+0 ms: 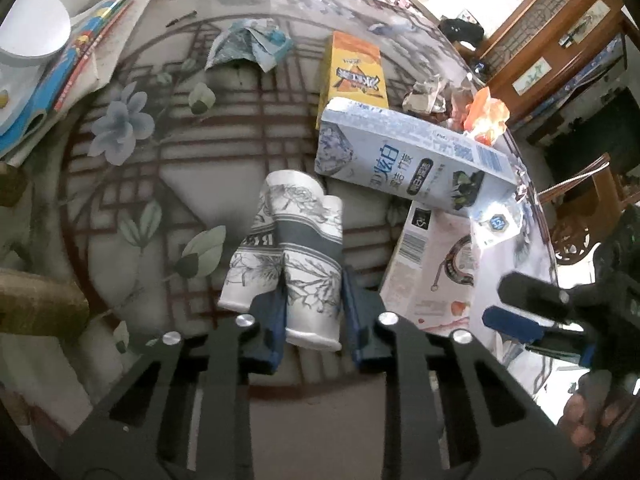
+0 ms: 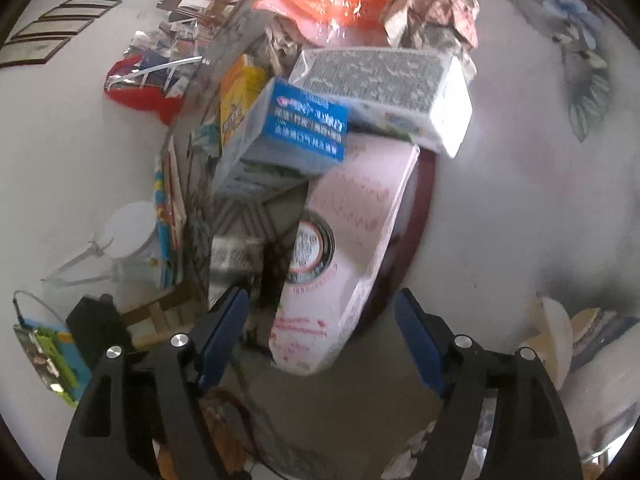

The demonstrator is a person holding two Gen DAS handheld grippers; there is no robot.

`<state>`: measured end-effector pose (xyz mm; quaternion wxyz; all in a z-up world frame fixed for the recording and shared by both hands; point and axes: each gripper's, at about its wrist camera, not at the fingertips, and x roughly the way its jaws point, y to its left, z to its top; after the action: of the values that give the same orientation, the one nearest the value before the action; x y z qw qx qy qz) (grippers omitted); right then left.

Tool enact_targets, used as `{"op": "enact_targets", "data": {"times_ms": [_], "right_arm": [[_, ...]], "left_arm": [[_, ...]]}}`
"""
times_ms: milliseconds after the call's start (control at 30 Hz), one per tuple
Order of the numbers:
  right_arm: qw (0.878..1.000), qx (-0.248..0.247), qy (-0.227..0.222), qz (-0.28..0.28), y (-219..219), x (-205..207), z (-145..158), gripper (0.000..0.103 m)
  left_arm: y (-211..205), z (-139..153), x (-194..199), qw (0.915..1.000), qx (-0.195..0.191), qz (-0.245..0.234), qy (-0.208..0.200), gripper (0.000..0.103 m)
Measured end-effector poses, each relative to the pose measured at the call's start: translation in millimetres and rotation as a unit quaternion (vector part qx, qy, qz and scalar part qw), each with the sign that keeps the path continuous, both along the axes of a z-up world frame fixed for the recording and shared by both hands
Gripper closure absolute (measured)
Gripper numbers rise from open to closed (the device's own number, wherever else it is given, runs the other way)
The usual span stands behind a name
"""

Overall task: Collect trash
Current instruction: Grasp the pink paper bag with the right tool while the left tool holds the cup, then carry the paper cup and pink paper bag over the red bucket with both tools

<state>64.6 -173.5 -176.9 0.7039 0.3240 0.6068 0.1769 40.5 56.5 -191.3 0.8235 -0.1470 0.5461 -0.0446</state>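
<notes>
Between my left fingers point(image 1: 313, 314) I pinch one of two flattened paper cups point(image 1: 308, 264) lying on the table point(image 1: 120, 184). My right fingers point(image 2: 320, 340) are spread, the pink carton point(image 2: 340, 248) lying between them, untouched.

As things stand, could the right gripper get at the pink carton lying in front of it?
Probably yes. The right gripper stands open with the pink carton's near end between its fingers and nothing blocking it. The blue-and-white box resting on its far end might shift.
</notes>
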Motion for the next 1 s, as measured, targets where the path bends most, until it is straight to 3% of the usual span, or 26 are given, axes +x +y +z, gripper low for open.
{"op": "enact_targets", "data": {"times_ms": [67,233,267,333,500,667,833,1000], "right_arm": [[1.000,-0.014,0.001,0.002,6.5,6.3,-0.7,0.022],[0.999,-0.044,0.027,0.002,26.0,20.7,-15.6,0.022],[0.998,-0.055,0.015,0.006,29.4,21.7,-15.1,0.027],[0.998,-0.063,0.002,0.011,30.7,21.1,-13.7,0.049],[0.999,-0.001,-0.006,0.037,24.8,15.4,-11.5,0.057],[0.997,0.005,-0.061,0.046,-0.3,1.9,21.9,0.060],[0.986,-0.047,-0.158,0.032,-34.7,-17.4,69.1,0.060],[0.975,-0.074,-0.212,0.004,-58.8,-29.8,95.9,0.060]], "left_arm": [[2.0,5.3,-4.3,0.9999,-0.004,0.009,-0.009,0.080],[3.5,23.2,-18.3,0.9992,0.005,0.019,-0.036,0.080],[1.8,27.0,-18.7,0.9990,0.007,0.018,-0.041,0.080],[0.8,33.4,-22.0,0.9985,0.012,0.018,-0.050,0.080],[-4.7,44.6,-29.9,0.9976,0.014,0.016,-0.066,0.080],[-14.9,62.8,-26.8,0.9956,0.018,0.013,-0.091,0.080],[-36.1,88.0,-21.3,0.9922,0.009,-0.007,-0.124,0.080],[-60.6,104.5,-13.1,0.9888,0.004,-0.028,-0.146,0.080]]}}
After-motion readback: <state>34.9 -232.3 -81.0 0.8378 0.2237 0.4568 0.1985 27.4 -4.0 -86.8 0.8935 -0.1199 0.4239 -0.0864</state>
